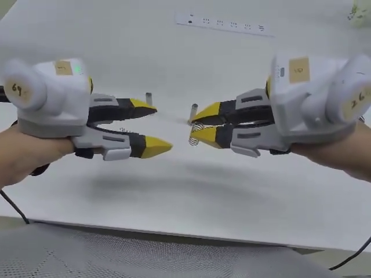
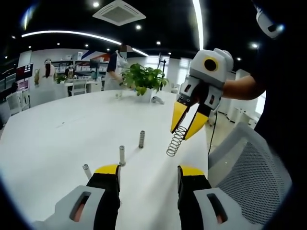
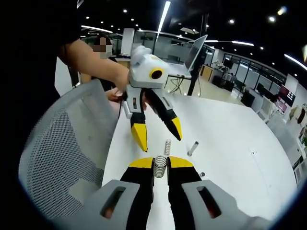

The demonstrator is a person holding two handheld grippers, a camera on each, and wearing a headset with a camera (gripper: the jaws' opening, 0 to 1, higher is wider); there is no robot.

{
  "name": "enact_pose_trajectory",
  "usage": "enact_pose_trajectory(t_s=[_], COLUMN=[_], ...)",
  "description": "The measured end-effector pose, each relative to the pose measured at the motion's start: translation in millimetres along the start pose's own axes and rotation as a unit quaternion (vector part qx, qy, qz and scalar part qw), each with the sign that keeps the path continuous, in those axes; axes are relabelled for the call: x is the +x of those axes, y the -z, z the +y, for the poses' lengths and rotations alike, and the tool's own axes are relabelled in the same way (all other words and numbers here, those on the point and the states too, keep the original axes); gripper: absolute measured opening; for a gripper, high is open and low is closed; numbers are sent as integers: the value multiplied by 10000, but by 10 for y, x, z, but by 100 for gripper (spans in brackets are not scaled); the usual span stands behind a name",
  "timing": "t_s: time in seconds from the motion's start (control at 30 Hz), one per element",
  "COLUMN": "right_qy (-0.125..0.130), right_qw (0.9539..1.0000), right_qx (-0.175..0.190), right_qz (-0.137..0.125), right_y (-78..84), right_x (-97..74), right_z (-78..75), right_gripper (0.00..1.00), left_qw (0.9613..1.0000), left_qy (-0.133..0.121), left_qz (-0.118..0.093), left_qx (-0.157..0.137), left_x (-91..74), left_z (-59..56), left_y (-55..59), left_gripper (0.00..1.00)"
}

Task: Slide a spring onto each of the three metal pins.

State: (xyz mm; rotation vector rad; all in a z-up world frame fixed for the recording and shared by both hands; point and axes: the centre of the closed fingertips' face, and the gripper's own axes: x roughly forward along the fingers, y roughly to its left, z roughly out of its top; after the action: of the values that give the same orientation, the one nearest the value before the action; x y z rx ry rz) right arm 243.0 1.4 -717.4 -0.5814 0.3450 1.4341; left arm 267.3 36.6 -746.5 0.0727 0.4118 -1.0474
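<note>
Right claw [image 2: 181, 134] clamps spring [image 2: 176, 140] by one end, left claw [image 2: 149, 168] wide, empty — we hang it plumb over bare pin [image 2: 122, 155] at middle of desk [image 1: 174, 191], lower straight.

The white table [image 1: 174, 191] has a broad, smooth, pale top; three short metal pins [image 2: 122, 155] stand on it in a loose row, apart from one another; the farthest pin [image 2: 142, 133] in the left gripper view has a spring [image 2: 142, 142] around its shaft, and the other two are bare; a white power strip [image 1: 223, 24] lies flat near the far edge; a potted plant [image 2: 142, 81] stands at one end.
</note>
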Motion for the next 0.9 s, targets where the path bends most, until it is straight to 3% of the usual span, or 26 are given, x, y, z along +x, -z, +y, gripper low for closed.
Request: enact_pose_trajectory(t_s=[0.37, 0.57, 0.7, 0.8, 0.9], right_qy=[102, 142, 183, 209, 243], right_qw=[9999, 9999, 9998, 9998, 9997], right_qx=[-30, -25, -15, 1, 22], right_qz=[44, 63, 71, 59, 54], right_y=[20, 54, 61, 72, 81], right_x=[14, 13, 5, 3, 4], right_z=[-23, -42, -55, -73, -88], right_gripper=[7, 8, 8, 8, 8], left_qw=[9990, 9983, 9976, 9976, 9973], left_qy=[-404, -514, -564, -583, -635], left_qz=[-14, 125, 92, 185, 129], left_qx=[-200, -245, -383, -315, -334], left_x=[-188, -222, -225, -227, -247], left_z=[187, 223, 224, 213, 228], left_y=[81, 172, 194, 232, 222], left_gripper=[47, 54, 60, 64, 69])
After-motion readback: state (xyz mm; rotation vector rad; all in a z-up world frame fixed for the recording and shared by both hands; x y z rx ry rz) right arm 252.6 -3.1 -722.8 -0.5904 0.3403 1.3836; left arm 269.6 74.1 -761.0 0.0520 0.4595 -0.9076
